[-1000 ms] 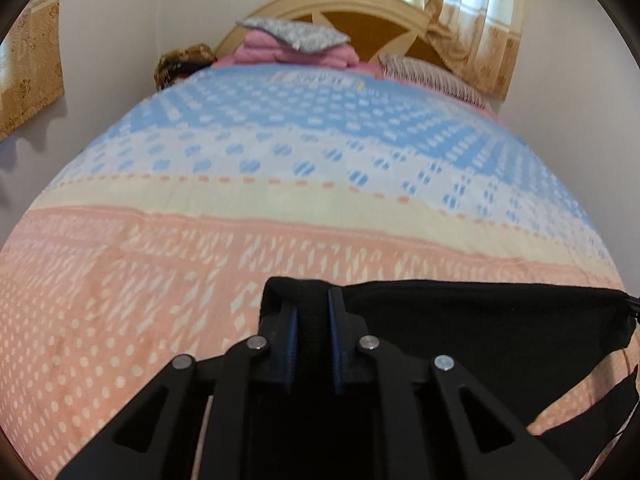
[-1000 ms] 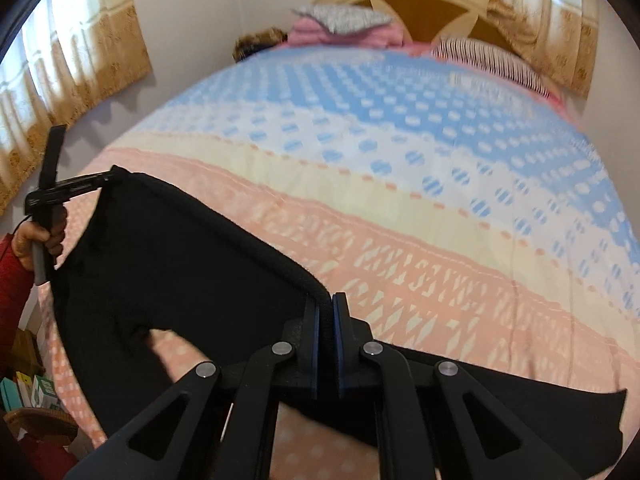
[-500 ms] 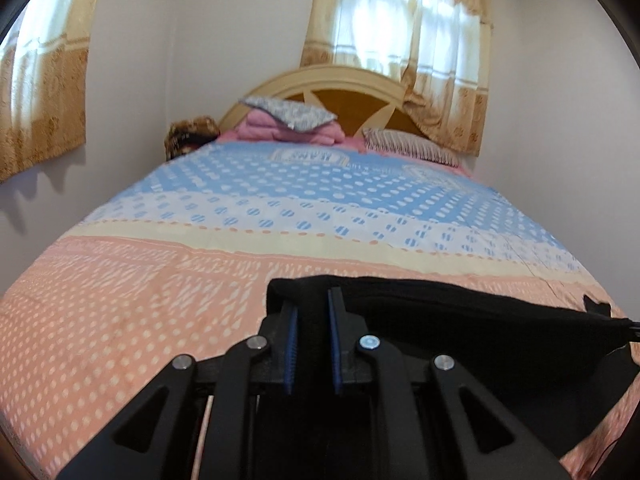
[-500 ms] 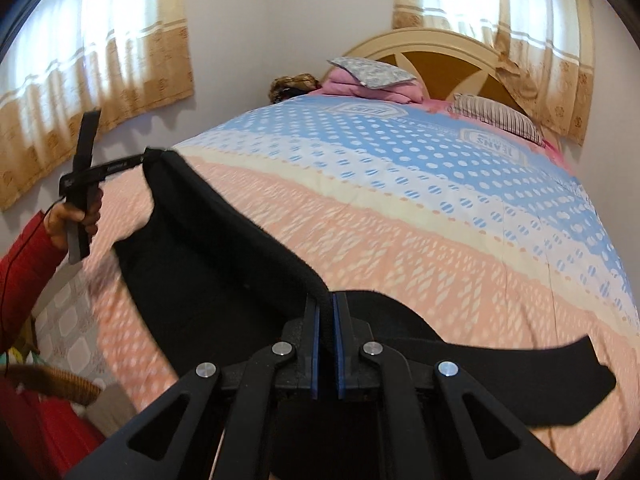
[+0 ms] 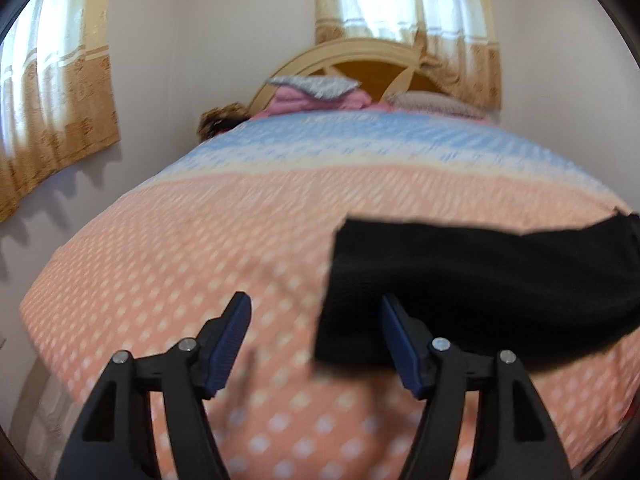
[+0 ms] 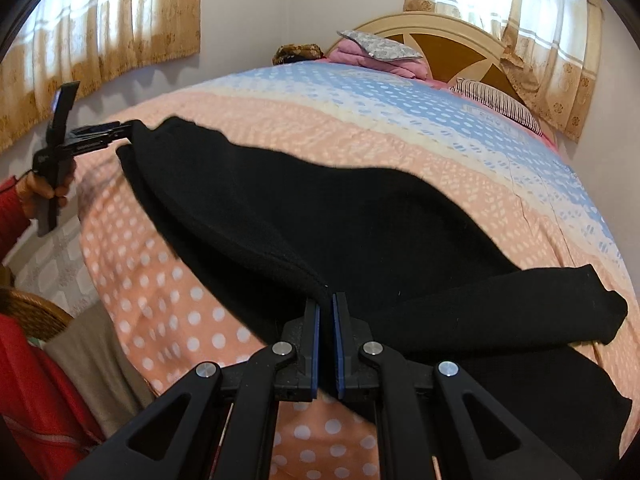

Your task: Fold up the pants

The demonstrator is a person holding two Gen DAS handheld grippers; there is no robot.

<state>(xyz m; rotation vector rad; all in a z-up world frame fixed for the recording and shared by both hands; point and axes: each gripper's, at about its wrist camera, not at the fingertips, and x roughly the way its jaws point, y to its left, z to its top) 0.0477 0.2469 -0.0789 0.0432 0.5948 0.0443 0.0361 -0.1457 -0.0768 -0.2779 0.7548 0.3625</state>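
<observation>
Home bedroom: bed (image 5: pixel 280 208), headboard (image 6: pixel 452 40), pillows (image 6: pixel 496 102), curtained windows (image 5: pixel 400 4).

Patterned bedspread (image 6: pixel 400 128), pillows (image 6: pixel 380 46), curtains (image 5: pixel 60 92), perhaps wicker (image 6: pixel 32 312).

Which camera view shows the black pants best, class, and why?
The right wrist view: the black pants spread across the bedspread, from the left gripper to the right gripper. The left wrist view shows only one blurred end.
</observation>
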